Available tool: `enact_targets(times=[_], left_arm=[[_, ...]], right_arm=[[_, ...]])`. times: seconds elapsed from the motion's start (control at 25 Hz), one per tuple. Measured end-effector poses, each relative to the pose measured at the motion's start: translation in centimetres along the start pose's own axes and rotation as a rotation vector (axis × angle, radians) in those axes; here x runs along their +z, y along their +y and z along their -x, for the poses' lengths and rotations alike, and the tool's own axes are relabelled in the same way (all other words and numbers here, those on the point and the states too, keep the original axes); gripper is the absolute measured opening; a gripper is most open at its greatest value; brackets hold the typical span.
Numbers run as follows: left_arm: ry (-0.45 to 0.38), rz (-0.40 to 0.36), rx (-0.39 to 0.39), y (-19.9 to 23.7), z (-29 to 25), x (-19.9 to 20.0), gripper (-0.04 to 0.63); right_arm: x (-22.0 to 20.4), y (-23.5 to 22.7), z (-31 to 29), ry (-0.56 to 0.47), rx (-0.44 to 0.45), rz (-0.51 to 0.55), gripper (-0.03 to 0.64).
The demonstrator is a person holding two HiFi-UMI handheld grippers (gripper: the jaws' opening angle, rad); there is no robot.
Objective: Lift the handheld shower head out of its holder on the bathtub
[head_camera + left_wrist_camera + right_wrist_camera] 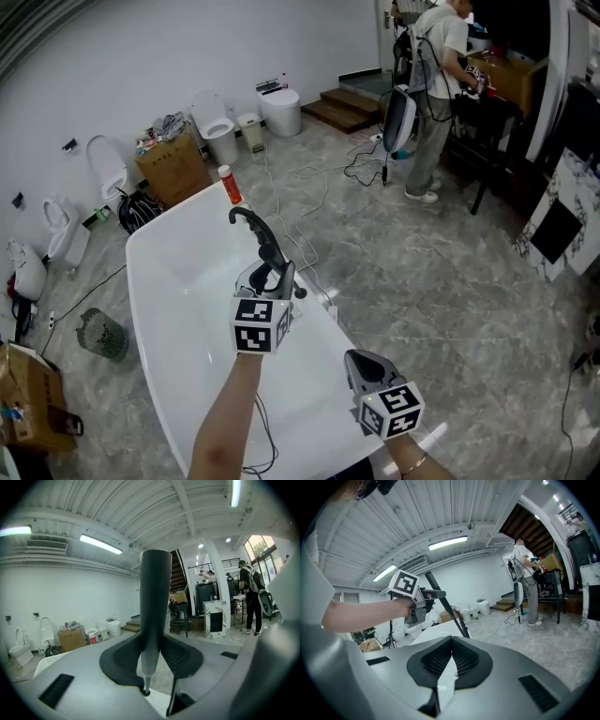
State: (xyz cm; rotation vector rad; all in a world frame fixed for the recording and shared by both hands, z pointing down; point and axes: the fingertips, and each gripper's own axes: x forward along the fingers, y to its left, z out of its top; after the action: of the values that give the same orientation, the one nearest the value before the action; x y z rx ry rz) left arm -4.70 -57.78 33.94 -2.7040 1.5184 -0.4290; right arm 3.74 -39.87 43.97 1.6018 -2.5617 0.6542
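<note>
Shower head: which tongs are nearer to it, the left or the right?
Left. The left tongs are shut on the handle of the shower head. The right tongs, shut and empty, are apart from it, to its lower right in the head view.

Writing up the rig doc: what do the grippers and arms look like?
Left gripper and right gripper: grey bodies, black textured pads, each carrying a white cube with black square markers. Forearms bare, no sleeves; a thin bracelet on the right wrist.
</note>
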Motion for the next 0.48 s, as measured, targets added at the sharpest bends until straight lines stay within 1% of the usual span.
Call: enact_targets(times=[0.24,0.48], left_arm=[[-0.048,-0.008,-0.010,-1.4,5.6,3.2,0.149],[-0.074,-0.014,-0.015,-2.5,10.0,5.3,0.149]], right_arm=[[1.1,3.6,3.5,-0.024,0.006,0.019,0.006],[1.7,6.4,6.8,-0.045,0.015,0.039,0.006]])
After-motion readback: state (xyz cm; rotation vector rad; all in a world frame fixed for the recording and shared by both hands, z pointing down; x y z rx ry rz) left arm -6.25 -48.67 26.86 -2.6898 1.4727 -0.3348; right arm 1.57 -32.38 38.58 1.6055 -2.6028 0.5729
